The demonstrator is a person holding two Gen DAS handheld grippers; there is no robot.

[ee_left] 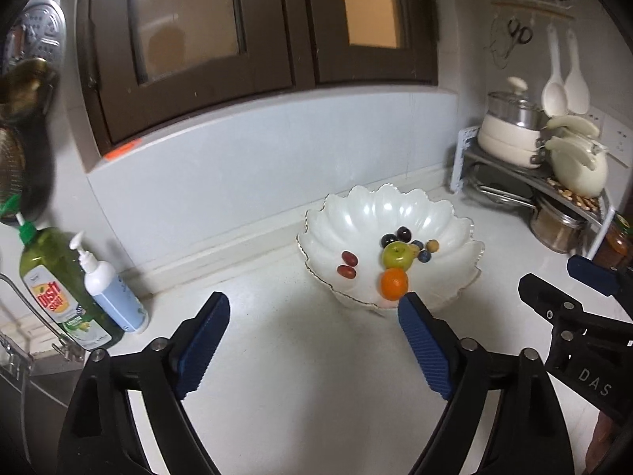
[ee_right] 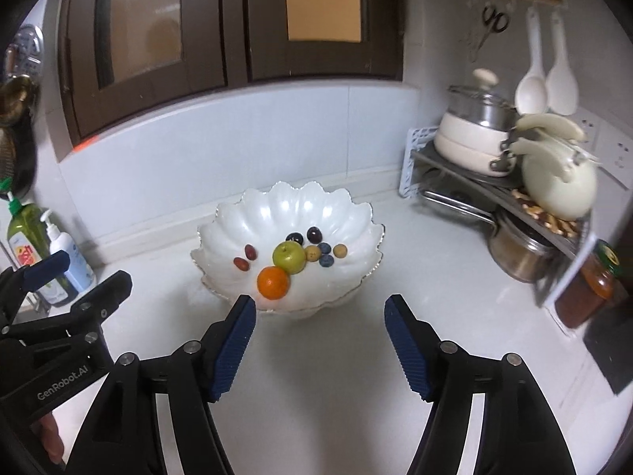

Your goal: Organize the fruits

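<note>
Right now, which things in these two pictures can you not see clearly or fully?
- Bowl, left wrist view: its near rim is hidden behind the left gripper's finger.
- Jar, right wrist view: partly covered by the rack's leg and blurred.
- Small round fruits: too small to name.
- Right gripper, left wrist view: cut off by the edge.

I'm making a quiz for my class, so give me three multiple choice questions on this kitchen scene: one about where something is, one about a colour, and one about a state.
1. Where is the orange?
A. in the white bowl
B. on the counter
C. on the corner rack

2. What colour is the apple?
A. red
B. green
C. yellow

3. How is the right gripper?
A. shut on a grape
B. shut on the bowl
C. open, holding nothing

Answers: 1 A, it lies near the bowl's front rim. 2 B, its skin is green. 3 C, bare counter shows between its fingers.
</note>
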